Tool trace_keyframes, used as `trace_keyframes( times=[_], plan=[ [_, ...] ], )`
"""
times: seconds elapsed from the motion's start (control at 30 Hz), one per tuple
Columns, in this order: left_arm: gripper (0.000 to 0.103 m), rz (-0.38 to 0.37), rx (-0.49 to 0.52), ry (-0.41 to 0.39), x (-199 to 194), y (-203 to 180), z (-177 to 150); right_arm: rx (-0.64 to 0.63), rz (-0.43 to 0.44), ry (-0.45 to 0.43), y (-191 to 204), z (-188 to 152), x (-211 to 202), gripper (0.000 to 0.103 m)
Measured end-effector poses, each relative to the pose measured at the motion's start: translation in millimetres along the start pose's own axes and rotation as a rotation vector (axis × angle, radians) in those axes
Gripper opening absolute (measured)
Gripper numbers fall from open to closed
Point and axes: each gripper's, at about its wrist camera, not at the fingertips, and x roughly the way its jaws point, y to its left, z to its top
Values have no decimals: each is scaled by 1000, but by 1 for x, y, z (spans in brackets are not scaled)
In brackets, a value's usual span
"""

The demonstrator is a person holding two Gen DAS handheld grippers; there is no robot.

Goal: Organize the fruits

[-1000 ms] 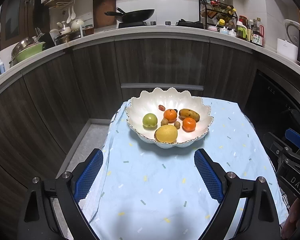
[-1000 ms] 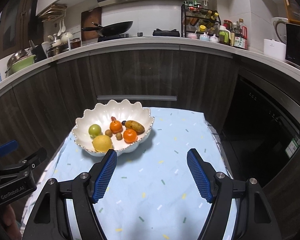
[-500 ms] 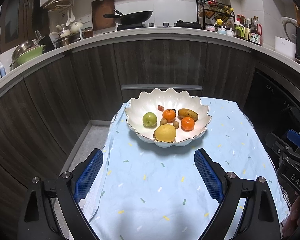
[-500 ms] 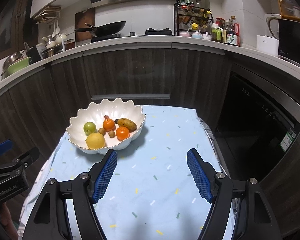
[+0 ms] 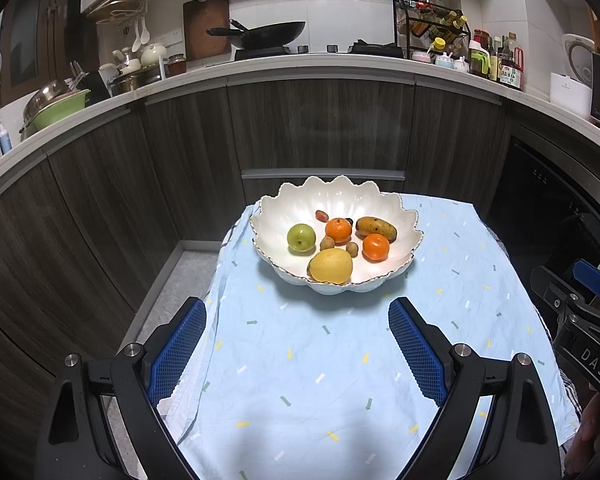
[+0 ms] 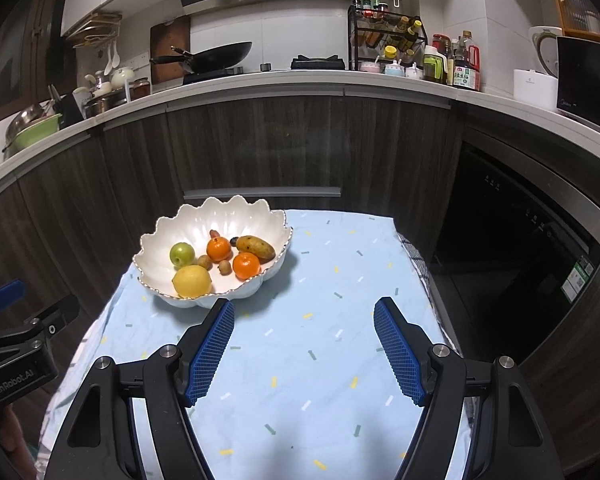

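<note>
A white scalloped bowl [image 5: 404,216] [image 6: 272,226] stands at the far end of a light blue tablecloth [image 5: 320,380] [image 6: 320,340]. In it lie a lemon [image 5: 331,266] [image 6: 192,281], a green apple [image 5: 301,239] [image 6: 180,254], two tangerines [image 5: 338,229] [image 5: 376,247], a spotted mango [image 5: 376,227] [image 6: 255,247] and several small brown fruits. My left gripper [image 5: 297,354] is open and empty, well short of the bowl. My right gripper [image 6: 304,350] is open and empty, to the right of the bowl.
Dark wood cabinets [image 5: 320,128] and a white counter [image 5: 320,64] with a wok [image 5: 260,34], bottles and dishes stand behind the table. A dark oven front [image 6: 520,248] is on the right. The floor [image 5: 172,280] shows left of the table.
Both grippers have drawn back from the bowl a little, so it looks smaller and farther. The fruits have not moved. Both grippers stay open.
</note>
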Motion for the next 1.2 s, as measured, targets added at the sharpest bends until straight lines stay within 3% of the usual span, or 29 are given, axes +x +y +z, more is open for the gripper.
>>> trace_keyframes(
  times=[1.2],
  plan=[
    [93, -5, -5, 19, 7, 0, -3, 1, 0, 4, 1, -2, 4, 73]
  ],
)
